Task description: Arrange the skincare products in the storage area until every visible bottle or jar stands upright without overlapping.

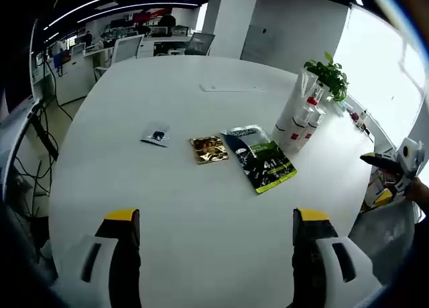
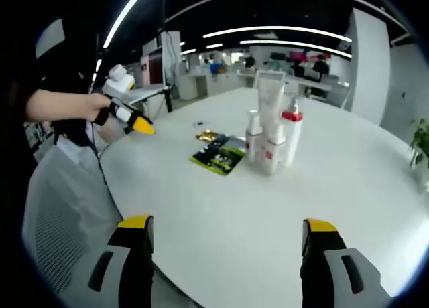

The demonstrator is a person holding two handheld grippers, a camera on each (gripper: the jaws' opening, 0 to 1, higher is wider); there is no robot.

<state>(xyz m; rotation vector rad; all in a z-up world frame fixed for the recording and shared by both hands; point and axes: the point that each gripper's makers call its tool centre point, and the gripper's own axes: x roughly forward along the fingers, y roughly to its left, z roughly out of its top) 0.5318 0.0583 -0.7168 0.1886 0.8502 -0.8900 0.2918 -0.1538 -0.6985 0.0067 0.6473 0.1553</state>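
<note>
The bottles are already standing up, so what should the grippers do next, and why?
Probably bring the right gripper a little closer to the cluster of bottles. They stand upright but bunched tightly, seemingly touching, with the green packet lying right beside them. Both grippers are open and well back from the table's items, so nothing can be separated yet.

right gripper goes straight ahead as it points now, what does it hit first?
Probably the cluster of white bottles standing on the white table. The right gripper is open with bare tabletop before it; depth is unclear.
</note>
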